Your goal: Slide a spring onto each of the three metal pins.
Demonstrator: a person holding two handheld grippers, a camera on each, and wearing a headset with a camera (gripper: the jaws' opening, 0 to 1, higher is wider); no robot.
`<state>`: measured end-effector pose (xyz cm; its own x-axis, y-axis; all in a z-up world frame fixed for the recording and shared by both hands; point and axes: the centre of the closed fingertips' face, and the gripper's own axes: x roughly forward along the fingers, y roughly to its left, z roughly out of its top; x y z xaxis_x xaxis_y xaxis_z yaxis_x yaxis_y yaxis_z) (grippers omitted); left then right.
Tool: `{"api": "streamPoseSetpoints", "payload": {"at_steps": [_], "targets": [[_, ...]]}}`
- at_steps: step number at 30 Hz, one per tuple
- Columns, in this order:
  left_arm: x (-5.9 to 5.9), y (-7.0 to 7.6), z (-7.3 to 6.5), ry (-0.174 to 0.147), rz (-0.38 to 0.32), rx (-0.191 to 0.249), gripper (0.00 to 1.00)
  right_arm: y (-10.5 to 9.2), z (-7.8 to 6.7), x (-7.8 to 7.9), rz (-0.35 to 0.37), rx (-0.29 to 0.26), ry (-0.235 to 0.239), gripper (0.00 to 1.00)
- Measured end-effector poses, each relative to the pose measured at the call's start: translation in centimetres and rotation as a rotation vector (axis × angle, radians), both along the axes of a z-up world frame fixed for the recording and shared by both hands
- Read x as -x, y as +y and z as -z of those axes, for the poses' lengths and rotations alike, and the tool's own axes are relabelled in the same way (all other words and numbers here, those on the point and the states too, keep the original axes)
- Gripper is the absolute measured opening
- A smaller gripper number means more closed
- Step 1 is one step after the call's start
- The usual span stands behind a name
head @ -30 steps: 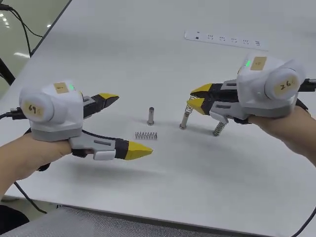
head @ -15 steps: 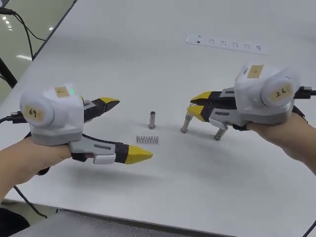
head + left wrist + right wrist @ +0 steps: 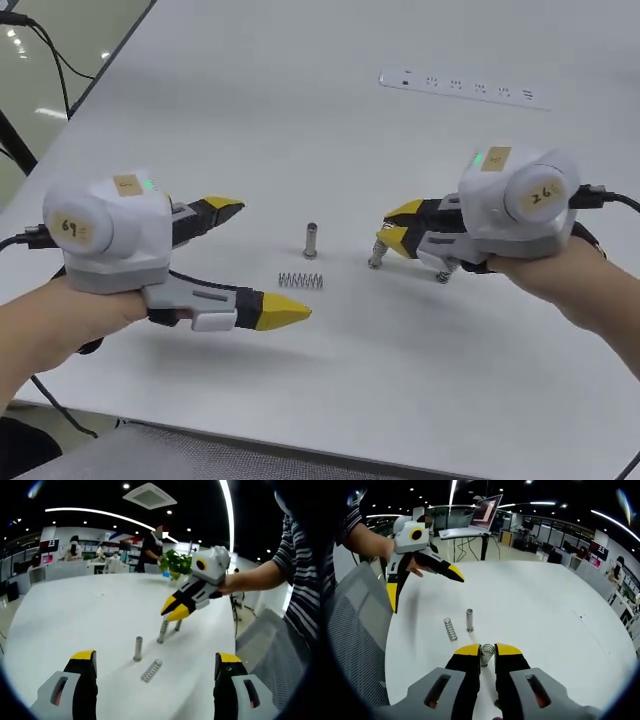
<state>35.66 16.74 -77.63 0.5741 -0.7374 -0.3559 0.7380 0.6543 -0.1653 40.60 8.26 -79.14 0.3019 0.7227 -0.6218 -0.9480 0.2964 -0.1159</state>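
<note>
Two jaws of the left gripper [image 3: 272, 260] gape wide apart over the surface [image 3: 300, 100] toward its near edge, facing a loose spring [image 3: 301, 281] that lies flat just nearer that edge than a bare pin [image 3: 311, 240]. Right of it, the right gripper [image 3: 392, 226] has its jaws closed on a fitted spring [image 3: 487, 655] atop a second pin [image 3: 375, 258], and a third pin [image 3: 443, 272], also sprung, stands just right of it under that gripper.

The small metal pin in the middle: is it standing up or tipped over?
Standing up. The bare grey metal pin stands upright on the white table, with the loose steel spring lying flat beside it.
</note>
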Motion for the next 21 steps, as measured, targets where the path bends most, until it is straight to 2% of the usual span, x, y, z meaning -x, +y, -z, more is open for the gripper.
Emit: {"api": "streamPoseSetpoints", "payload": {"at_steps": [13,21], "targets": [[0.0,0.1,0.1,0.002,-0.005,0.002,0.95,-0.2,2.3,0.6,0.013,0.041,0.042,0.07],[-0.1,0.3,0.1,0.004,-0.013,0.003,0.95,-0.6,2.3,0.6,0.013,0.037,0.023,0.08]]}}
